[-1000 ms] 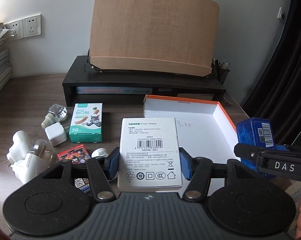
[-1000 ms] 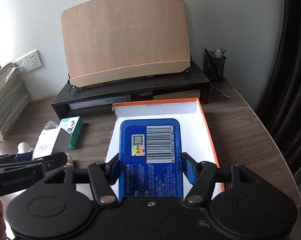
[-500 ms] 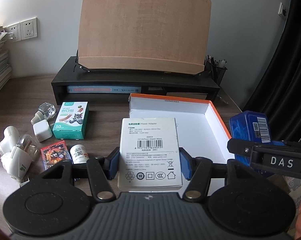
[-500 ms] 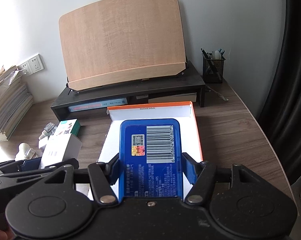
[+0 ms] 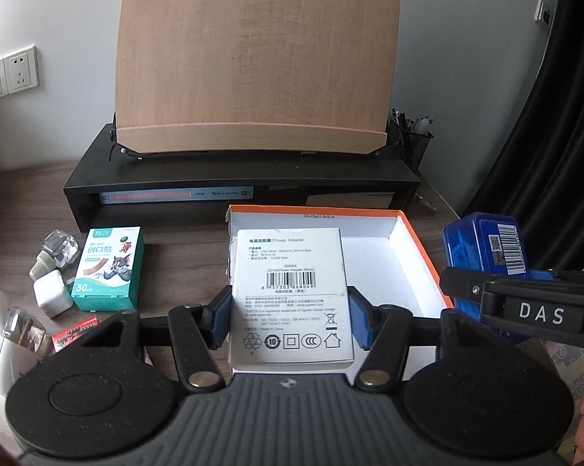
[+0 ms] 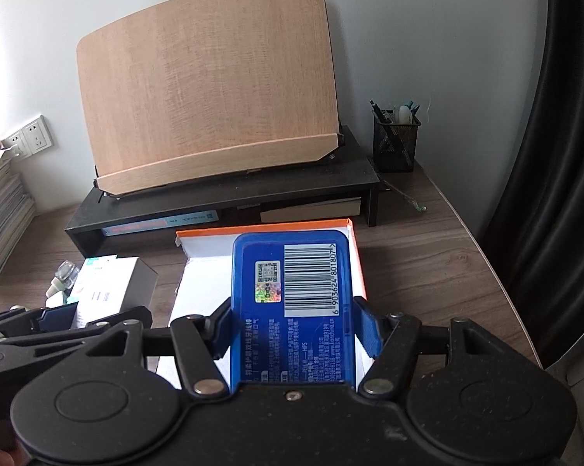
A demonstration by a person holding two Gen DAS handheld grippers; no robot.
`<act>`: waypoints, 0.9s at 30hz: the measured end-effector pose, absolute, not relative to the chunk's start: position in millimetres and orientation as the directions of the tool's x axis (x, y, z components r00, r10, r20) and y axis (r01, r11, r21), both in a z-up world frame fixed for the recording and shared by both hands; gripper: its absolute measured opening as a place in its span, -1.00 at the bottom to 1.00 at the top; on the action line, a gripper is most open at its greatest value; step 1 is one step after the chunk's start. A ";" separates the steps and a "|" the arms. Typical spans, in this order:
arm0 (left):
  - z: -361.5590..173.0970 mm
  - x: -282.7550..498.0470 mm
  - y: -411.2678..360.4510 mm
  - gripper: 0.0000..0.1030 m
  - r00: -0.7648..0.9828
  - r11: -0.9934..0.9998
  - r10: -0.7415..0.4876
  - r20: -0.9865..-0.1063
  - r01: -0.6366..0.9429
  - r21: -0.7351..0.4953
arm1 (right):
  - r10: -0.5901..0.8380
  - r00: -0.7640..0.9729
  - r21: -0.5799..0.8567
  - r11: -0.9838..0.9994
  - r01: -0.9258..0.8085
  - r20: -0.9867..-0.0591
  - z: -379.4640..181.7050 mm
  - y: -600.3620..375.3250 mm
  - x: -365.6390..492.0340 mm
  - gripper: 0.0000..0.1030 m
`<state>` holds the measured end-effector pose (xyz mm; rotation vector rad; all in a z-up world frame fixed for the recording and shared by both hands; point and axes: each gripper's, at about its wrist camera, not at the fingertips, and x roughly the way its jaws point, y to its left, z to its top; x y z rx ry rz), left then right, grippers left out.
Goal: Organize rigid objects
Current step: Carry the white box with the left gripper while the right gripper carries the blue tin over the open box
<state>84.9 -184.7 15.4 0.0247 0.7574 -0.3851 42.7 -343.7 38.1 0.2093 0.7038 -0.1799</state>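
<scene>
My left gripper [image 5: 290, 320] is shut on a white power adapter box [image 5: 290, 295] and holds it above the near left part of an open orange-rimmed white box [image 5: 410, 240]. My right gripper [image 6: 294, 328] is shut on a blue tin [image 6: 292, 306] with a barcode, held above the same box [image 6: 199, 283]. In the left wrist view the blue tin [image 5: 486, 256] and the right gripper hang to the right of the box. In the right wrist view the adapter box [image 6: 105, 291] shows at the left.
A green plaster box [image 5: 107, 268], white plugs [image 5: 49, 293], a clear bottle [image 5: 59, 246] and a small red pack [image 5: 74, 332] lie left of the box. A black monitor riser [image 5: 237, 178] with a wooden board stands behind. A mesh pen holder [image 6: 395, 141] stands at the back right.
Both grippers have drawn back and risen a little with their loads. The left gripper has shifted right, so the adapter box now hangs over the orange-rimmed box.
</scene>
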 end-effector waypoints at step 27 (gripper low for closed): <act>-16.8 139.8 -201.6 0.16 0.615 0.929 -0.325 -0.718 0.350 -0.119 | -0.103 0.700 0.124 0.956 0.266 -0.707 5.7 -357.4 102.7 0.45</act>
